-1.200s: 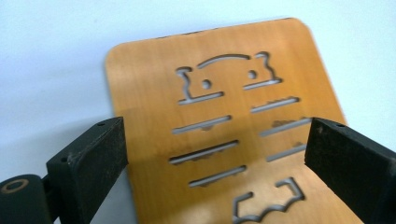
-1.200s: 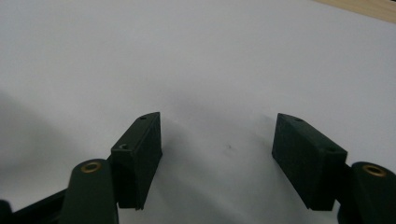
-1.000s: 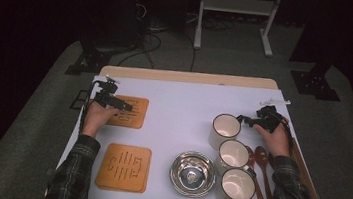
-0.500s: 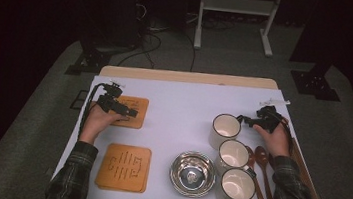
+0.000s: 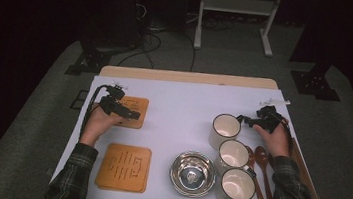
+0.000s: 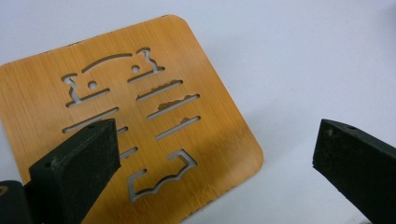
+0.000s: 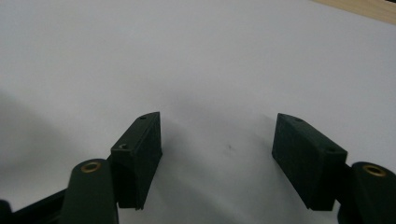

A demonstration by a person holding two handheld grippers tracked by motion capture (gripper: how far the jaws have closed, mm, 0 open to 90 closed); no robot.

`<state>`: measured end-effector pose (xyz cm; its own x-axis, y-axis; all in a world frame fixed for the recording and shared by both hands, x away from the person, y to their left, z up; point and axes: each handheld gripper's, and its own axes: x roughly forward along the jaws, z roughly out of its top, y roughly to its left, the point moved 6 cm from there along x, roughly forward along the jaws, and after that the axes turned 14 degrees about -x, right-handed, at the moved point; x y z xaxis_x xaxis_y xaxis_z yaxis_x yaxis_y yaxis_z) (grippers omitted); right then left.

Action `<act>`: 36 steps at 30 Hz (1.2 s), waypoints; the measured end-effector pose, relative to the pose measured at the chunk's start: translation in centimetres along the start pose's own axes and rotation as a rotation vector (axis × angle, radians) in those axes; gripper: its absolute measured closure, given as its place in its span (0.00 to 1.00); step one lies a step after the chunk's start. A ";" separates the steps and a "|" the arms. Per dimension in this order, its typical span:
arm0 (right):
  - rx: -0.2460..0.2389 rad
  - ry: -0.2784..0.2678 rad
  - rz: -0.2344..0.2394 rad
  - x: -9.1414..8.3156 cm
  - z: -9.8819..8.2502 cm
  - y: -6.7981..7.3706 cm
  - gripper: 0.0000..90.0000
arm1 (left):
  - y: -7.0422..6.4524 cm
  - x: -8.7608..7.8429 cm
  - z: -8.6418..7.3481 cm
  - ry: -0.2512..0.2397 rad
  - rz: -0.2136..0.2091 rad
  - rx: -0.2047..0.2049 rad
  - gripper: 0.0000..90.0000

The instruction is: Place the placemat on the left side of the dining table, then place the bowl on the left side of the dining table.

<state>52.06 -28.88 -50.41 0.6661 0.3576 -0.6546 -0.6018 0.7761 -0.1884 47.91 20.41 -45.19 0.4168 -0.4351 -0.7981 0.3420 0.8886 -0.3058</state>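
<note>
A dark room surrounds your counter (image 5: 187,76), which carries a white sheet (image 5: 184,105) over its wooden top. Your left claw (image 5: 135,115) hovers over the far bamboo trivet (image 5: 133,105) at the left side of the sheet. In the left gripper view its jaws stand wide apart with nothing between them, one jaw over the trivet (image 6: 140,121) and the other over bare white sheet beyond the trivet's rounded corner. The trivet lies flat, its cut-out pattern showing the sheet beneath.

A second trivet (image 5: 124,167) lies nearer to you, just in front of your left forearm, well apart from the first.

Your right claw (image 5: 243,120) sits at the right side, its tips just beside the farthest mug (image 5: 225,130); whether they touch it you cannot tell from above. In the right gripper view the jaws are spread open over plain white sheet, empty.

Three cream mugs stand in a row toward you: the farthest one, a middle mug (image 5: 233,155) and a near mug (image 5: 236,188). A steel bowl (image 5: 192,173) sits just left of the near mug. Wooden spoons (image 5: 261,164) lie right of the mugs, beneath your right wrist.
</note>
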 end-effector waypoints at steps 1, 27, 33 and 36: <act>0.000 0.000 0.000 0.0 0.0 0.0 0.35 | -0.1 -0.1 -0.1 -0.001 0.001 0.002 0.00; 0.005 0.001 0.003 0.0 0.0 0.0 0.35 | -4.2 -0.7 -2.3 0.011 -0.042 0.075 0.00; 0.006 0.000 0.004 0.0 0.0 0.0 0.35 | -5.8 -0.9 -2.9 0.023 -0.070 0.105 0.00; 0.005 0.000 0.003 0.0 0.0 0.0 0.35 | -6.4 -0.8 -3.2 0.028 -0.083 0.113 0.00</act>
<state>52.08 -28.90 -50.41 0.6644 0.3596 -0.6552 -0.6014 0.7777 -0.1831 42.74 15.50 -44.27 0.3605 -0.5005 -0.7871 0.4676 0.8271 -0.3118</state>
